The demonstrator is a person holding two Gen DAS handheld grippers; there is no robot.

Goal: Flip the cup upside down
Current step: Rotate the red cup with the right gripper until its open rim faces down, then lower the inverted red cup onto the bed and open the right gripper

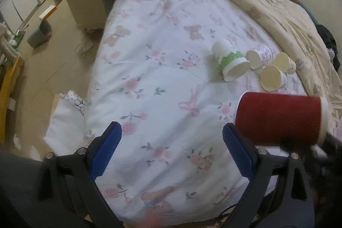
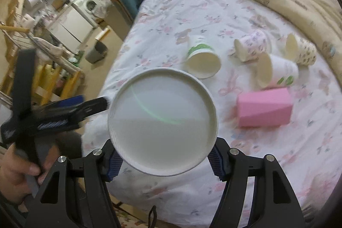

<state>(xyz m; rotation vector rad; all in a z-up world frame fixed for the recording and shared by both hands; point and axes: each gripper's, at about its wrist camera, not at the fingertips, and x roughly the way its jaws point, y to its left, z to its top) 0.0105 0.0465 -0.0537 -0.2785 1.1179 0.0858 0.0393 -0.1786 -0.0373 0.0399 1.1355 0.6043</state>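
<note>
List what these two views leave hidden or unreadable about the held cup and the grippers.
- Red cup, left wrist view: motion-blurred; the grip at its white rim merges into a dark smear, bottom right.
- Same cup, right wrist view: only the white inside shows; its mouth covers the right gripper fingertips and the bedsheet behind.
- Left gripper, right wrist view: blurred, jaw gap unreadable; the left wrist view shows it open.

The left gripper (image 1: 172,138) hangs with blue fingers (image 1: 105,151) spread wide over the floral bedsheet (image 1: 154,61); a red cup (image 1: 277,119) lies sideways at right, blurred; four paper cups (image 1: 252,63) lie toppled above it.
</note>
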